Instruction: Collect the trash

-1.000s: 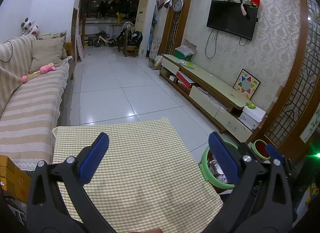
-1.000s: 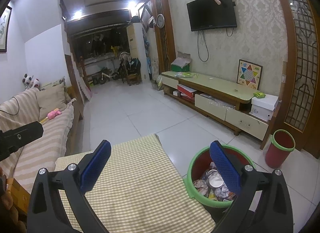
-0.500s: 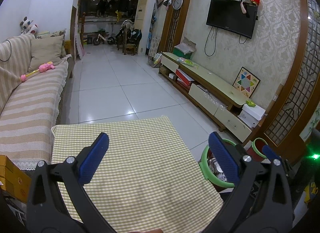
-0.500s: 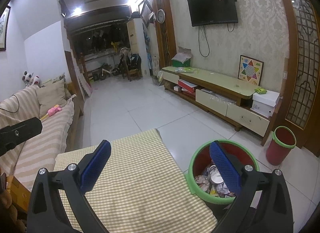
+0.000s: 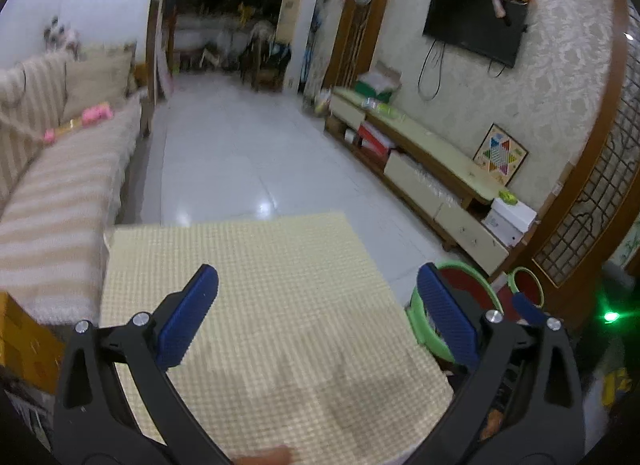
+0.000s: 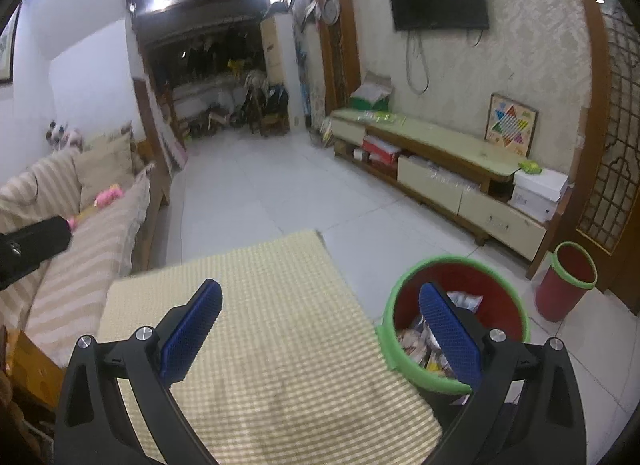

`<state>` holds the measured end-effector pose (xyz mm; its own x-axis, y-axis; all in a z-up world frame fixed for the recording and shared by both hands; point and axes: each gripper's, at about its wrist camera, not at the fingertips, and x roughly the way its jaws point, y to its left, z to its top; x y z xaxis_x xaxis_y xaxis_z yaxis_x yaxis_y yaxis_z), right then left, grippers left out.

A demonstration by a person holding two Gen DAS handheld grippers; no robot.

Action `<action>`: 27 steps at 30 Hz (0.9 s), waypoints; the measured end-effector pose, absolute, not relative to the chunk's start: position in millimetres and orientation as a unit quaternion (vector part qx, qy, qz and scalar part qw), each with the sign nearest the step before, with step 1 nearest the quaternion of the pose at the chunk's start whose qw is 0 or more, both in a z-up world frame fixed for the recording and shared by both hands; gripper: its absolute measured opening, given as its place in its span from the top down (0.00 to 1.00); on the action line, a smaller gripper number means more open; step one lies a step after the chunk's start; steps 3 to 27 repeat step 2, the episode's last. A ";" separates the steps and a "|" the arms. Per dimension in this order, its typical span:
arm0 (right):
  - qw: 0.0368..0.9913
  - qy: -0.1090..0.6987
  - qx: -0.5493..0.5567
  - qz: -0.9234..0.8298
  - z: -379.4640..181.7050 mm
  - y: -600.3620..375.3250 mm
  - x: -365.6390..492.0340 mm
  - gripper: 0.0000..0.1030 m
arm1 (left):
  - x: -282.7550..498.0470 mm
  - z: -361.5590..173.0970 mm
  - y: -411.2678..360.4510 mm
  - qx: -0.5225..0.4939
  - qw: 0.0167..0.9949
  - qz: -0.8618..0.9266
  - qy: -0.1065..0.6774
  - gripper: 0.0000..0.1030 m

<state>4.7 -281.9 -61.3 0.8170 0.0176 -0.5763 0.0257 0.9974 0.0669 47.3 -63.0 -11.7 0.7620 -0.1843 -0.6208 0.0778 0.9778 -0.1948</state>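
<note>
A red bin with a green rim (image 6: 456, 305) stands on the floor at the right edge of the checked-cloth table (image 6: 260, 329); wrappers and other trash lie inside it. The same bin (image 5: 460, 293) shows partly behind my left gripper's right finger. My left gripper (image 5: 316, 313) hangs open over the cloth (image 5: 256, 289) with nothing between its blue pads. My right gripper (image 6: 320, 329) is open too, empty, its right pad over the bin's mouth. No loose trash shows on the cloth.
A second, smaller red bin (image 6: 566, 281) stands by the lattice door. A low TV cabinet (image 6: 440, 169) runs along the right wall. A striped sofa (image 5: 52, 193) borders the table's left side. White tiled floor (image 6: 272, 189) stretches ahead. A fingertip (image 5: 268, 455) shows at the bottom edge.
Both views have tilted and shifted slightly, with motion blur now. Both grippers stay open and empty over the cloth; the bin keeps its place.
</note>
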 end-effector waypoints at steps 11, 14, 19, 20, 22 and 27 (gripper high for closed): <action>0.945 0.326 0.015 0.006 -86.3 -275.5 18.3 0.07 | 48.9 -23.5 -55.2 -0.087 0.928 -0.056 0.358 0.05; 0.945 0.326 0.015 0.006 -86.3 -275.5 18.3 0.07 | 48.9 -23.5 -55.2 -0.087 0.928 -0.056 0.358 0.05; 0.945 0.326 0.015 0.006 -86.3 -275.5 18.3 0.07 | 48.9 -23.5 -55.2 -0.087 0.928 -0.056 0.358 0.05; 0.945 0.326 0.015 0.006 -86.3 -275.5 18.3 0.07 | 48.9 -23.5 -55.2 -0.087 0.928 -0.056 0.358 0.05; 0.945 0.326 0.015 0.006 -86.3 -275.5 18.3 0.07 | 48.9 -23.5 -55.2 -0.087 0.928 -0.056 0.358 0.05; 0.945 0.326 0.015 0.006 -86.3 -275.5 18.3 0.07 | 48.9 -23.5 -55.2 -0.087 0.928 -0.056 0.358 0.05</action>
